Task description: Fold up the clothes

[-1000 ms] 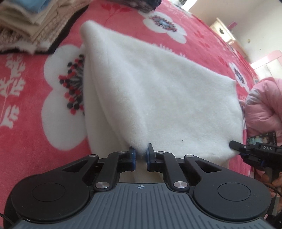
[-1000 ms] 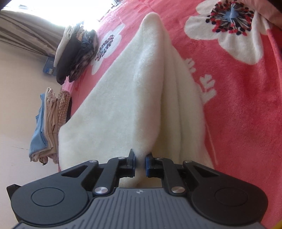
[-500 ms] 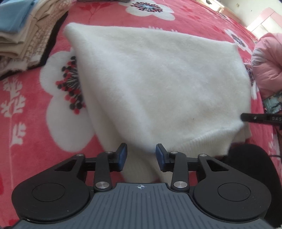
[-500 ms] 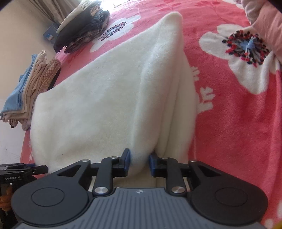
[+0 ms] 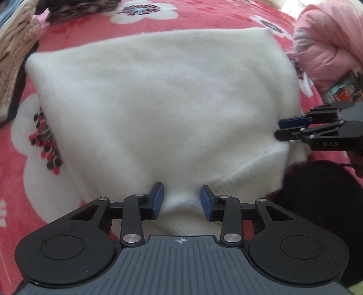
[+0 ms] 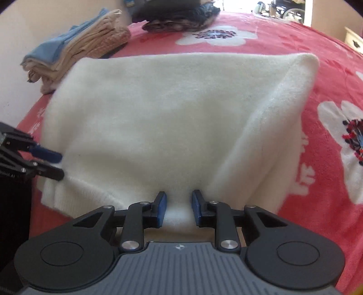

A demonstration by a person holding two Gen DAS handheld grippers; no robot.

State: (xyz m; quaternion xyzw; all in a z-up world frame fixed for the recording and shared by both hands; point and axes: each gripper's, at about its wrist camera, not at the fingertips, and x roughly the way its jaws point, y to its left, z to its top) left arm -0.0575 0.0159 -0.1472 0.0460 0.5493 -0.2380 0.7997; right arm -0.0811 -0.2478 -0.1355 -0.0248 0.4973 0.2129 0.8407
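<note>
A white fluffy garment [image 5: 163,102] lies folded and flat on the red flowered blanket [image 5: 204,20]. My left gripper [image 5: 181,199] hovers over its near ribbed edge, open, with fabric under the gap and the pads clear of it. At the garment's other near corner my right gripper [image 6: 179,207] has its jaws closing. A hump of the white garment [image 6: 158,118] sits between them, and the pads do not visibly press it. Each gripper shows in the other's view: the right gripper [image 5: 281,128] at the garment's right edge, the left gripper [image 6: 55,164] at its left edge.
A stack of folded beige and blue clothes [image 6: 74,52] and a dark pile [image 6: 179,18] sit at the blanket's far side. A pink padded jacket [image 5: 326,45] lies to the right. A black mass [image 5: 317,186] is near the front right corner.
Both grippers were shut on raised corners of the garment. Their jaws have since parted, and the garment has dropped flat on the blanket. Both wrists have rolled level.
</note>
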